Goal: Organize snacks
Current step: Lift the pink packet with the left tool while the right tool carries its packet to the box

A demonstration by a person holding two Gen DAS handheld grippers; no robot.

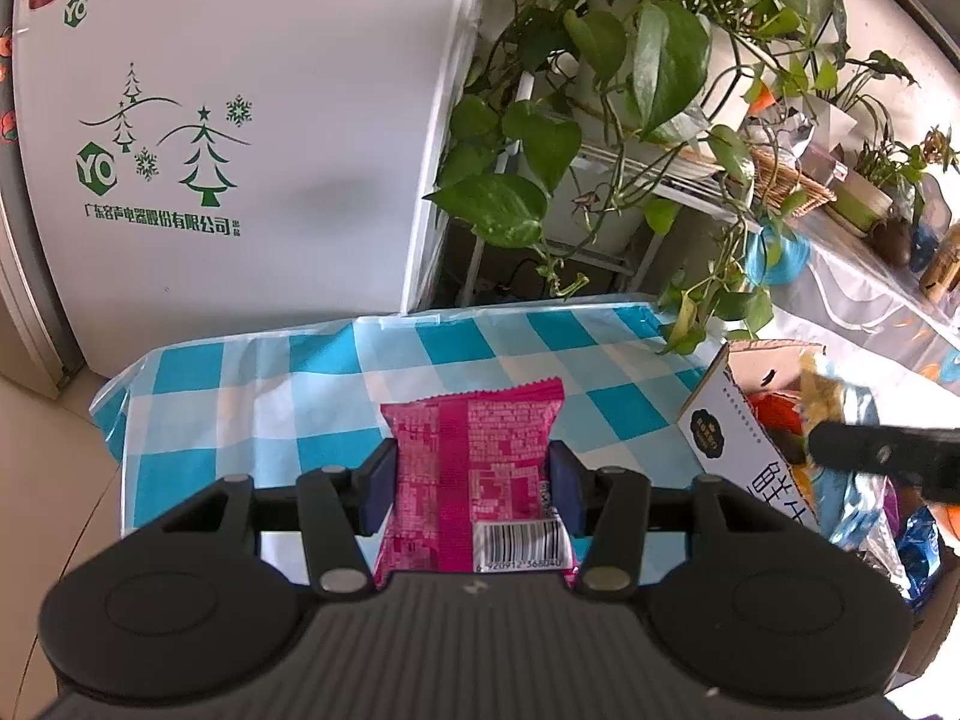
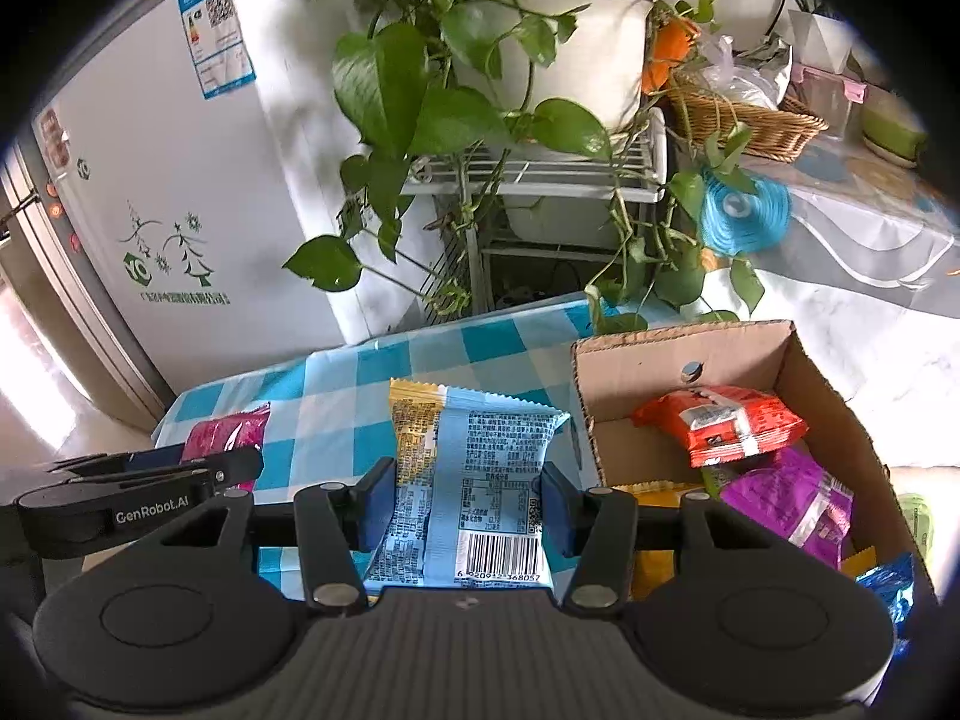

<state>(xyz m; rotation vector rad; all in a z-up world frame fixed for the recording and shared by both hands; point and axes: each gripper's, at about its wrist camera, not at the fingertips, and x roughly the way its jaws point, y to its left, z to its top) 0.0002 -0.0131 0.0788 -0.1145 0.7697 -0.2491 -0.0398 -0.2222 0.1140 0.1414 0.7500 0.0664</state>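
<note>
Two packets gripped: pink packet (image 1: 471,474) in left gripper (image 1: 472,483); blue packet (image 2: 468,492) (barcode showing) in right gripper (image 2: 465,495).

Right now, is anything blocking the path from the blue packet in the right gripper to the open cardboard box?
Nothing visible does. The right gripper is shut on the blue snack packet, held above the checked tablecloth. The cardboard box stands just to its right, top open, with packets lying low inside.
</note>
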